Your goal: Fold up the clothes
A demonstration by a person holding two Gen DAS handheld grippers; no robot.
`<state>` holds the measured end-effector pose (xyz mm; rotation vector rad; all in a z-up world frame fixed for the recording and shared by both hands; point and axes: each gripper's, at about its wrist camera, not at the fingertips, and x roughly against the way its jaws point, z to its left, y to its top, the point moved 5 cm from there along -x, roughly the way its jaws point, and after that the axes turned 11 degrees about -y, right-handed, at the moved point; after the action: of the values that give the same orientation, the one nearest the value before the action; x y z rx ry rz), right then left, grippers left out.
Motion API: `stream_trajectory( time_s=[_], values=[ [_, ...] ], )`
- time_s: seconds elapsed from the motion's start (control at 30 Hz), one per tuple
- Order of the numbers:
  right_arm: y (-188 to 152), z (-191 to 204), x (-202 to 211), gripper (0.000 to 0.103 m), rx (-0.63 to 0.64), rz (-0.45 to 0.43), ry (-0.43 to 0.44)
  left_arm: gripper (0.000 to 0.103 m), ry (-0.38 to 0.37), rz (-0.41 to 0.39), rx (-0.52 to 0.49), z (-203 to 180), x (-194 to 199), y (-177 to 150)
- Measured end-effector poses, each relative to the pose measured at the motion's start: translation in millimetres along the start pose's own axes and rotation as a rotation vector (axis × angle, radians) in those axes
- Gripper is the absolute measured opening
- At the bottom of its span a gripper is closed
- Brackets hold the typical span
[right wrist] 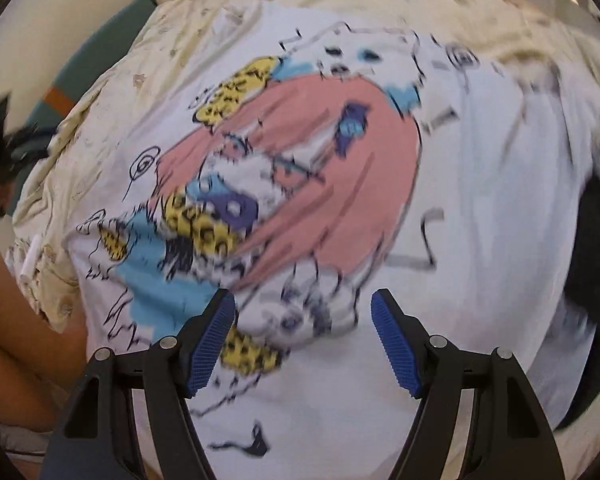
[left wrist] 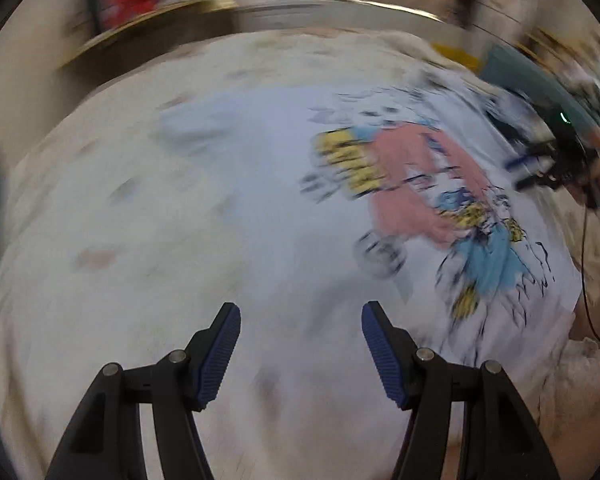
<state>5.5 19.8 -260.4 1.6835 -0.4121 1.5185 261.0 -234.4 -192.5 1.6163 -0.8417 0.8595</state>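
Lying spread flat, print up, across a cream sheet [right wrist: 112,52], filling the frame's middle: white shirt [right wrist: 480,184]. Hovering above it, both spread wide and pinching nothing: left claw [left wrist: 301,354] and right claw [right wrist: 303,342]. Fitting either laying-out or smoothing; calling next for gripping an edge, lower frame.

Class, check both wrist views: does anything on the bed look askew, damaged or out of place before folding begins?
Nothing stands out. The white printed T-shirt lies spread on the cream bedspread, print up, with both grippers open above it. Motion blur hides fine wrinkles.
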Motion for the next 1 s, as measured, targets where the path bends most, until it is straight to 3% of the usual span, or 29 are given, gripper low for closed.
stream_trajectory(
  time_s=[0.13,0.17,0.23,0.37,0.43,0.63,0.67,0.73,0.83,0.9,0.97,1.0],
  values=[
    [6,11,-15,0.075,0.074,0.002,-0.036,0.061,-0.121,0.103,-0.213,-50,-83,34],
    [2,13,-19,0.075,0.095,0.014,-0.052,0.061,-0.116,0.134,-0.260,-59,-99,34],
    [-5,16,-27,0.074,0.134,0.039,-0.089,0.061,-0.066,0.170,-0.330,-67,-124,29],
    [-37,8,-57,0.076,0.194,0.158,-0.226,0.064,0.070,0.272,-0.303,-35,-157,4],
    [-56,-2,-59,0.082,0.190,0.191,-0.240,0.069,0.084,0.255,-0.267,-20,-153,-3],
    [-105,-19,-39,0.083,0.245,0.273,-0.297,0.072,0.146,0.242,-0.209,0,-129,-20],
    [-111,-18,-35,0.082,0.259,0.293,-0.311,0.070,0.112,0.222,-0.183,-5,-121,-18],
    [-106,-11,-16,0.081,0.258,0.245,-0.295,0.068,0.010,0.153,-0.149,-22,-102,-11],
    [-82,16,7,0.081,0.187,0.127,-0.142,0.068,-0.130,0.065,-0.217,-69,-86,1],
    [-74,34,3,0.081,0.181,0.100,-0.106,0.068,-0.113,0.100,-0.290,-89,-98,-7],
    [-82,42,-14,0.081,0.183,0.126,-0.135,0.068,-0.093,0.137,-0.363,-108,-110,-16],
    [-87,46,-22,0.081,0.184,0.139,-0.149,0.068,-0.104,0.161,-0.350,-110,-119,-23]
  ],
)
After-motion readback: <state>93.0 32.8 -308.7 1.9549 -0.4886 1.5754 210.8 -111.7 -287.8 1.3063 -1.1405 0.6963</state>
